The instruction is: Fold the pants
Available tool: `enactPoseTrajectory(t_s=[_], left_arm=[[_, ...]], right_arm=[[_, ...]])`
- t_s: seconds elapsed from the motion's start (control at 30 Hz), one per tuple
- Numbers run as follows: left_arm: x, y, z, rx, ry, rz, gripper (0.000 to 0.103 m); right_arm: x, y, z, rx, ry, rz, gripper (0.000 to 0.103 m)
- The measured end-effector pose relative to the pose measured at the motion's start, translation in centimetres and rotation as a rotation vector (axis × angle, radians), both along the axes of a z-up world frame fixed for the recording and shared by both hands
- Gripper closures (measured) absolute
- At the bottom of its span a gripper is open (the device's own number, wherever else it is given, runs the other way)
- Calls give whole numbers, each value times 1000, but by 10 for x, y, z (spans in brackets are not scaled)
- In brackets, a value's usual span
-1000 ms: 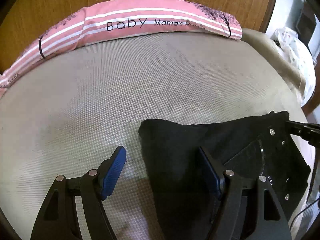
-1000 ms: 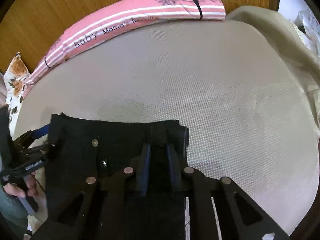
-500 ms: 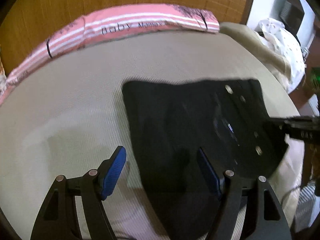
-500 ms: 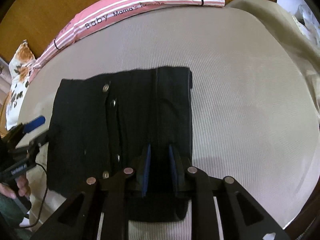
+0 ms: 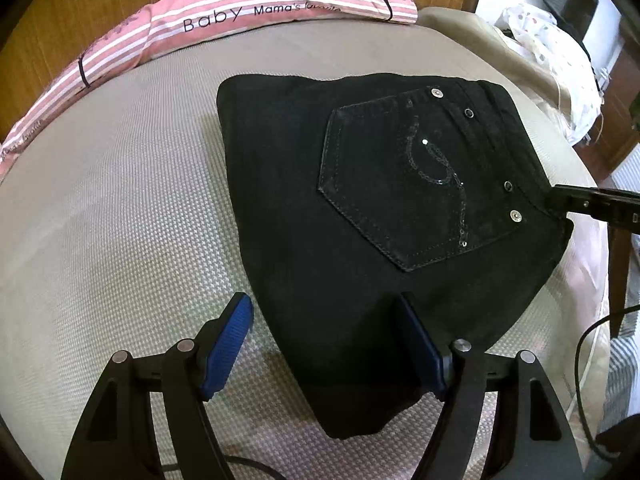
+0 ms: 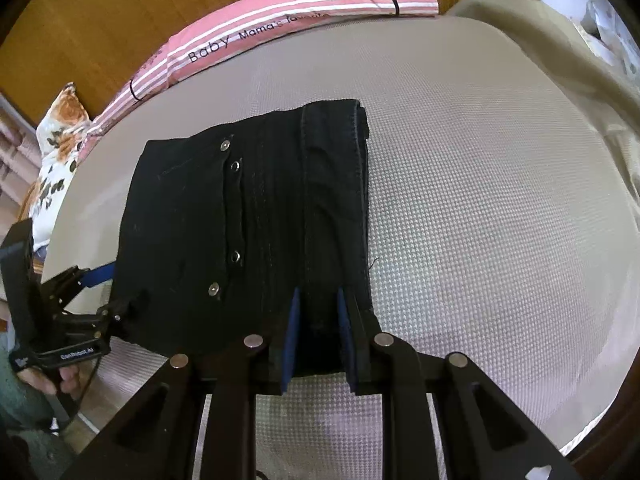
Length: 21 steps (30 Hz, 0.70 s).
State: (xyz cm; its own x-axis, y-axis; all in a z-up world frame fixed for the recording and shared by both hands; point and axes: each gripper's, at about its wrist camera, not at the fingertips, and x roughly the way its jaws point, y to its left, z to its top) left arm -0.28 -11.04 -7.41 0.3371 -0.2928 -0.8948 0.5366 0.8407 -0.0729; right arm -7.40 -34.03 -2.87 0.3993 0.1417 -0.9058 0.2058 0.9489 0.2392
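The black denim pants (image 5: 360,208), folded into a compact bundle with the sequinned back pocket (image 5: 404,176) up, lie on the grey-beige woven bed cover (image 5: 120,208), near its front edge. The right gripper (image 6: 318,332) is clamped on the waistband end, blue pads pinching the cloth. The left gripper (image 5: 326,344) stands spread wide, its fingers straddling the bundle's near corner without gripping; whether the right-hand pad brushes the denim I can't quite tell. The risk I see: if the right one pulls away while clamped, it drags the top layer and undoes the fold. The corner overhanging the edge could also slide off. The long pink striped pillow (image 5: 240,20) is well clear.
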Motion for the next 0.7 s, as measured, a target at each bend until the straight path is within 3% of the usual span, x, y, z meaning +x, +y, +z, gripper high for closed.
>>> enactPoseTrajectory(t_s=[0.2,0.27,0.33,0.4,0.5,0.63,0.7], left_arm=[[11,8,17,-59,32,42,28],[19,21,27,-122,35,80,28],[30,36,32,-174,51,132,28],[39,48,31,-219,89,184,28],[60,66,16,-282,213,263,28],[70,74,-5,-320,330,305,28],[68,76,-6,-338,337,309,29]], right_arm=[[7,-6,2,35,28,8,81],[9,-14,6,125,23,13,63],[8,-20,12,182,-5,12,58],[9,-28,15,214,-25,0,56],[10,-47,10,312,-43,-33,50],[17,-68,-15,418,0,-43,46],[22,-79,-32,481,26,-59,46]])
